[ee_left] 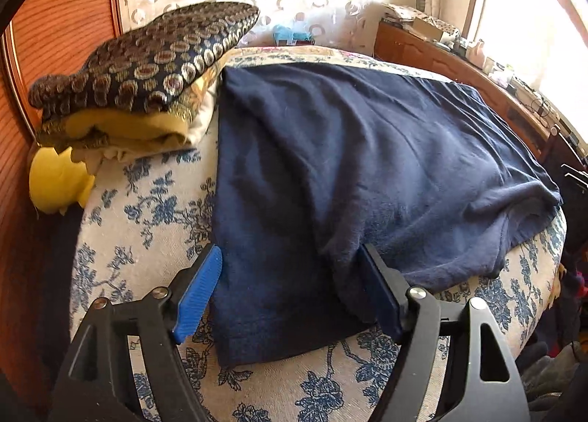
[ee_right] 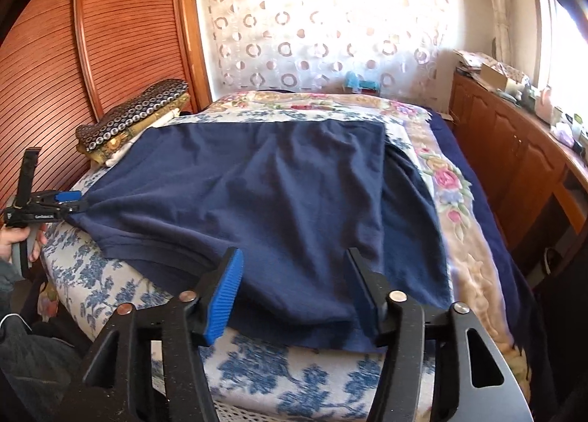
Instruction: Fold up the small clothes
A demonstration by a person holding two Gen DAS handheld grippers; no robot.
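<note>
Both grippers are working the near edge of the navy shirt on the bed.

The left gripper is sitting wide open over the shirt's near corner — fingers straddling cloth, not pinching. The right gripper is gaping open too, the hem lying between its blue pads. Patterned cushions are stacking up beside the shirt.
</note>
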